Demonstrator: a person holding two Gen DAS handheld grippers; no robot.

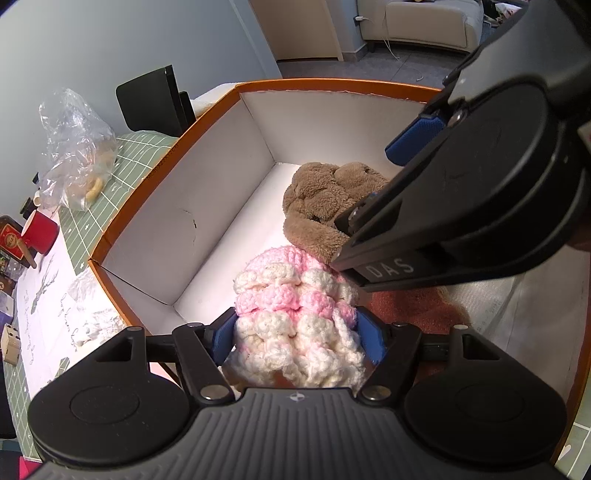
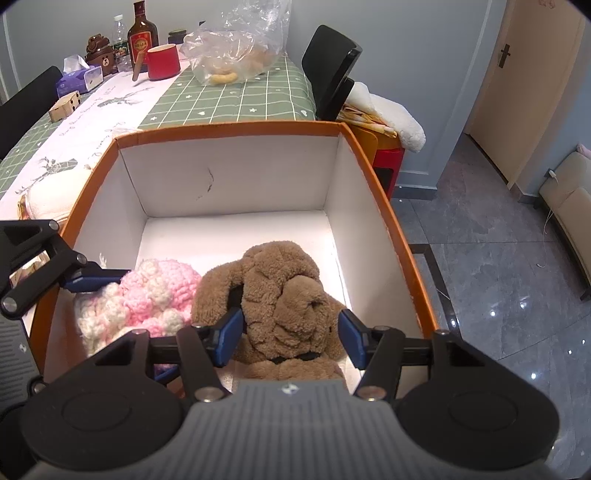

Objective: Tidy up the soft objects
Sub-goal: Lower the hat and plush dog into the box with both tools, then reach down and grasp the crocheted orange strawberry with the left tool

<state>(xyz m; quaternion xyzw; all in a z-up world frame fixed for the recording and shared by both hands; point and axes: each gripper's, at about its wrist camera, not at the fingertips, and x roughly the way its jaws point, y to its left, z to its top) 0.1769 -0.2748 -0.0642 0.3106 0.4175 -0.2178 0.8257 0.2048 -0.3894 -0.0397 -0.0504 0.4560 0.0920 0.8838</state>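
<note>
An orange-rimmed box [image 2: 229, 129] with white inner walls holds two soft things. A pink and white crocheted piece [image 1: 295, 314] lies on its floor near the left wall. My left gripper [image 1: 295, 319] is open, its blue pads flanking the yarn without squeezing it. Beside it sits a brown plush toy [image 2: 284, 295], also on the box floor. My right gripper [image 2: 290, 314] is shut on the plush, one blue pad against each side. In the left wrist view the right gripper's blue pad [image 1: 413, 136] reaches in over the plush [image 1: 321, 199].
Behind the box, a green checked tablecloth [image 2: 221, 99] carries a clear plastic bag [image 2: 236, 48], a red cup [image 2: 162, 61], a bottle [image 2: 142, 35] and a tissue box [image 2: 77, 79]. A black chair [image 2: 332, 70] stands at the table's end. Grey tiled floor [image 2: 498, 258] lies to the right.
</note>
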